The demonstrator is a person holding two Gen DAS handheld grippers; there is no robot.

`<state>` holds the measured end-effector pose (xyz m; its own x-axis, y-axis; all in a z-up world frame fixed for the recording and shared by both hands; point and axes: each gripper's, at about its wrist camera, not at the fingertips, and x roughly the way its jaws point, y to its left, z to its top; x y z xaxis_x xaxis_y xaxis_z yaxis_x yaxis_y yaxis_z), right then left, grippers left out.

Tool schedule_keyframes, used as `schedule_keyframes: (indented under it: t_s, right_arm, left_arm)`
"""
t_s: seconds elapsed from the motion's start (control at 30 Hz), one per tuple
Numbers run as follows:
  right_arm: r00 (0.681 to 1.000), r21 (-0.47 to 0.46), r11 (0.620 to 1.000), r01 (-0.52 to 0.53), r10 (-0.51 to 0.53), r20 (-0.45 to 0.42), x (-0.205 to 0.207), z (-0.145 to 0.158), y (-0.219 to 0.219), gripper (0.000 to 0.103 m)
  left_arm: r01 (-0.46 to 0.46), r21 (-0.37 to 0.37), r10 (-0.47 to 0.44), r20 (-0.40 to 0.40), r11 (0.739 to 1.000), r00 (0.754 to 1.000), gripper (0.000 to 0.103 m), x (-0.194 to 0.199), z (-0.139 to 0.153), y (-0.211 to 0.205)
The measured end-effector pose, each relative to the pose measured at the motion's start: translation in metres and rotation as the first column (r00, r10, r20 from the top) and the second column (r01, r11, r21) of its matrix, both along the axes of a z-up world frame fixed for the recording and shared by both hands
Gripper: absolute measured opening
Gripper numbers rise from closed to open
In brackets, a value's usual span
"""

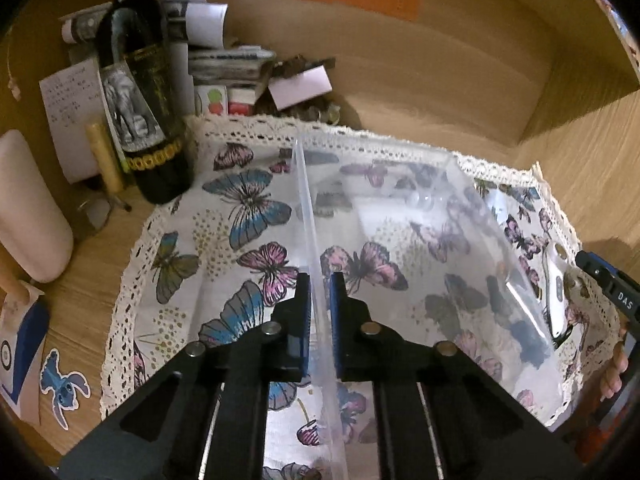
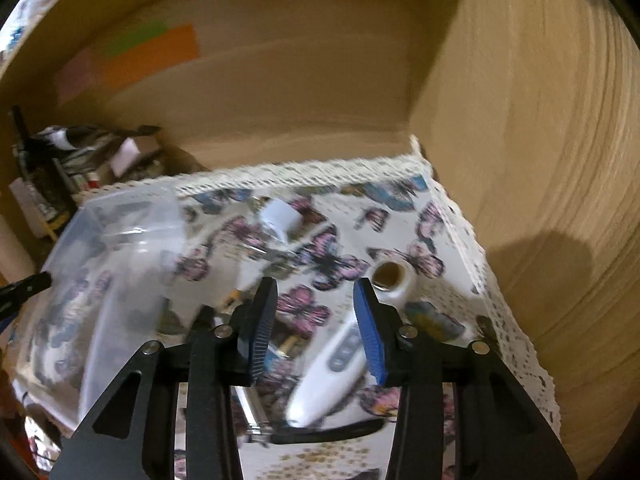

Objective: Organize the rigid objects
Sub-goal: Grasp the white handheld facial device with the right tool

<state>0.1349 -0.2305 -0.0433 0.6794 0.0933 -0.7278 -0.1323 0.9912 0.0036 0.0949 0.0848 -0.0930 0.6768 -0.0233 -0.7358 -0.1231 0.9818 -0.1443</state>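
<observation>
A clear plastic container (image 1: 420,240) stands on the butterfly cloth (image 1: 224,216). My left gripper (image 1: 320,316) is shut on the container's near wall, which runs up between the fingers. The container also shows at the left of the right wrist view (image 2: 116,248). My right gripper (image 2: 316,328) is open and empty, above a white remote-like device (image 2: 336,364). A white roll (image 2: 394,282), a small white cap (image 2: 282,216) and a small battery-like item (image 2: 286,346) lie on the cloth ahead. The right gripper's tip (image 1: 604,280) shows at the right edge of the left wrist view.
A dark wine bottle (image 1: 148,112) stands at the back left beside papers and boxes (image 1: 224,60). A pale cylinder (image 1: 28,208) stands at the far left. Wooden shelf walls (image 2: 540,160) close in the back and right. A black cable (image 2: 328,434) lies near the device.
</observation>
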Motion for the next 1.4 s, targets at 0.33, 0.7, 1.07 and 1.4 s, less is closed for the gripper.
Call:
schedule_keyframes:
  t_s: [0.33, 0.7, 1.07, 1.4]
  right_arm:
    - [0.988, -0.028, 0.996, 0.085, -0.088, -0.129, 0.011, -0.028, -0.018, 0.036]
    - [0.963, -0.083, 0.994, 0.076, -0.095, -0.254, 0.052, -0.061, -0.013, 0.039]
    - [0.983, -0.090, 0.993, 0.080, -0.093, -0.160, 0.049, -0.056, -0.005, 0.029]
    - [1.000, -0.021, 1.000, 0.010, -0.010, -0.017, 0.011, -0.003, 0.020, 0.029]
  left_arm:
    - [0.014, 0.017, -0.014, -0.002, 1.000, 1.000, 0.009, 0.000, -0.004, -0.004]
    - [0.025, 0.021, -0.025, 0.026, 0.999, 0.999, 0.009, -0.003, -0.005, -0.004]
    - [0.032, 0.016, -0.032, 0.040, 0.999, 0.999, 0.009, -0.004, -0.005, -0.002]
    - [0.036, 0.025, -0.037, 0.043, 0.999, 0.998, 0.009, -0.004, -0.005, -0.003]
